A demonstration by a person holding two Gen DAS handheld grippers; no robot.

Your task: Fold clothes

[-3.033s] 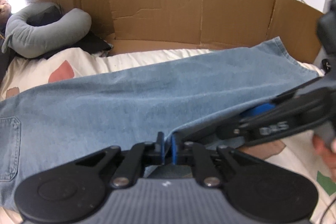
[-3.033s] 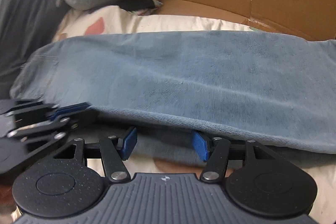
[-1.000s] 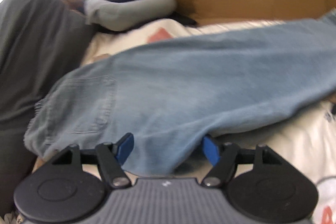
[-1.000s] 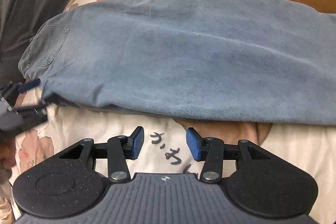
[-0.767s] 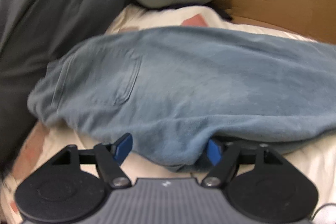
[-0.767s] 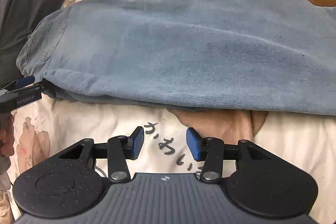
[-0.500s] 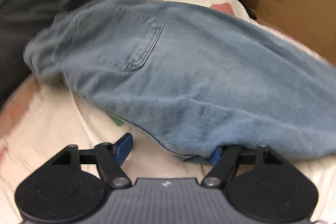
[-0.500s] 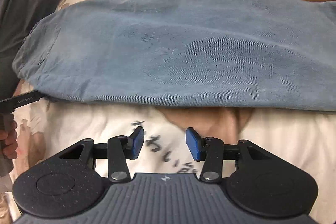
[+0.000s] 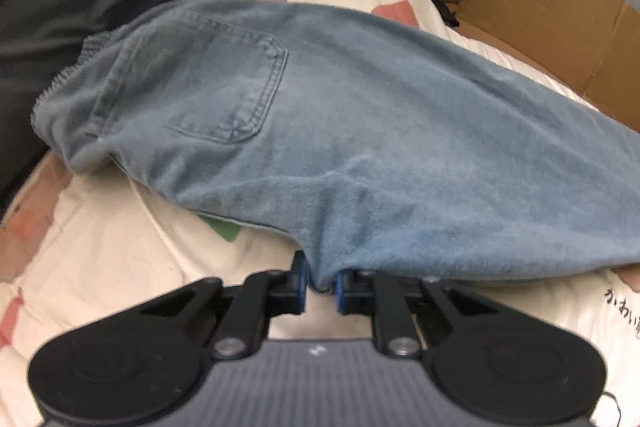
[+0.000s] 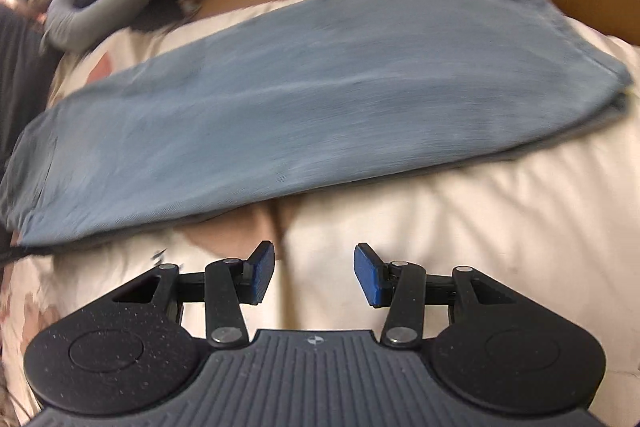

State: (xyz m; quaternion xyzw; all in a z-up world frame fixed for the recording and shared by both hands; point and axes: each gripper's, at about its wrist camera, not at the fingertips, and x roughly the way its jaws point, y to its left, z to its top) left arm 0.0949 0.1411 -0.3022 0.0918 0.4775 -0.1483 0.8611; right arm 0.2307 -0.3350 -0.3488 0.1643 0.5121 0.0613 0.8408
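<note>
- On the cream bedsheet (image 9: 120,267), at the right edge of the left wrist view, a short line of black handwritten-style Japanese characters (image 9: 622,311) is printed; the first two look like "かわ", the rest is cut off by the frame.
- In the right wrist view, dark marks on the bedsheet near the jeans' edge are too blurred to read.
- No other text, brand or number is legible.

Your left gripper (image 9: 320,285): jaws just closed, pinching jeans (image 9: 360,131) edge at 6 o'clock | pocket (image 9: 232,83) toward 10 o'clock
</note>
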